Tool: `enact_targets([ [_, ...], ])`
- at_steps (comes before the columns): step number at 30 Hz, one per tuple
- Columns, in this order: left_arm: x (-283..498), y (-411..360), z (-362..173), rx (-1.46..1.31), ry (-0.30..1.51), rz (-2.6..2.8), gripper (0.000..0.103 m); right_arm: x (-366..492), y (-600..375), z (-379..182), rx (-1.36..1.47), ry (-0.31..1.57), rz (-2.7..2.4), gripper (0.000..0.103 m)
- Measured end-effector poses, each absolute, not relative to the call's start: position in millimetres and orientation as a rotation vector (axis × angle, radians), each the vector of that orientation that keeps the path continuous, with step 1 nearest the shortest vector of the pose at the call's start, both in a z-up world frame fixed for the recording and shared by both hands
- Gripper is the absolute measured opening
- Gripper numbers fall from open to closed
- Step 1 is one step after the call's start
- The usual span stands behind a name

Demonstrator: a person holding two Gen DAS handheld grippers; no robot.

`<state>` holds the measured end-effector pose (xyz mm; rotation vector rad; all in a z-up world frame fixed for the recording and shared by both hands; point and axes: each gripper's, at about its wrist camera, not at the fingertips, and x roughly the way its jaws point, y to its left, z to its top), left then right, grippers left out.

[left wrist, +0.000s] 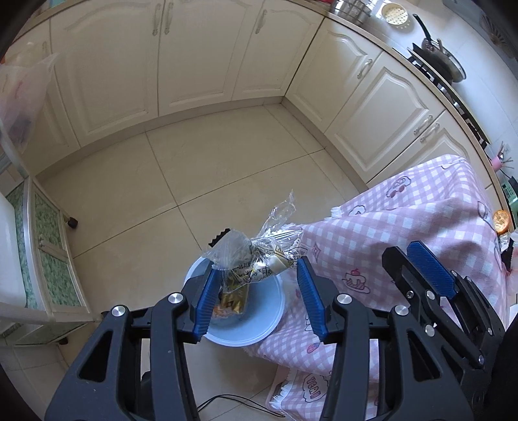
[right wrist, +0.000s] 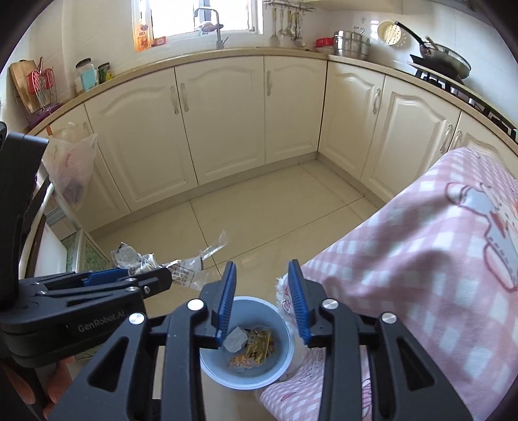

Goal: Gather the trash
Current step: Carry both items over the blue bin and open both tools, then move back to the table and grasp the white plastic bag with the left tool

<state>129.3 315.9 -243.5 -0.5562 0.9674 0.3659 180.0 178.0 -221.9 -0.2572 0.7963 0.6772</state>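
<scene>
Cream panelled cabinet doors [right wrist: 220, 123] line two walls under beige table [right wrist: 226, 51]. Steel stockpot [right wrist: 352, 43] and dark frying pan [right wrist: 448, 63] on table at right. Chrome faucet [right wrist: 212, 26] below window. Pink-and-white checked cloth [left wrist: 404, 220] drapes at right. Pale glossy floor tiles [left wrist: 200, 181].

Table [right wrist: 421, 246] draped in a pink-and-white checked cloth [left wrist: 404, 207] with cartoon prints; cloth hangs over the near edge toward the floor. A pale blue bowl [right wrist: 285, 359] sits past the table's left corner, its rim just beside the cloth's frayed hem; whether it rests on the table or something lower cannot be told. Beige tiled floor [left wrist: 194, 168] spreads left of the table. A thin black cable [left wrist: 239, 401] lies on the tiles below the bowl.
</scene>
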Motion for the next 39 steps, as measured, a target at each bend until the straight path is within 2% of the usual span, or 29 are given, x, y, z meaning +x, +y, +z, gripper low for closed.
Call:
enact_targets([
  [7, 127, 307, -229, -0.533, 0.941, 0.376, 0.057, 179, 167, -210, -0.238, 0.778, 0.664, 0.034],
  [12, 119, 301, -214, -0.526, 0.917, 0.375, 0.058, 174, 159, -194, -0.231, 0.752, 0.660, 0.034],
  [20, 97, 281, -160, -0.488, 0.805, 0.363, 0.058, 151, 129, -145, -0.196, 0.658, 0.645, 0.034],
  [28, 98, 222, -113, -0.402, 0.719, 0.274, 0.059, 142, 59, -98, -0.128, 0.573, 0.553, 0.037],
  [39, 148, 103, -87, -0.262, 0.709, 0.058, 0.063, 164, -88, -79, -0.024, 0.544, 0.282, 0.040],
])
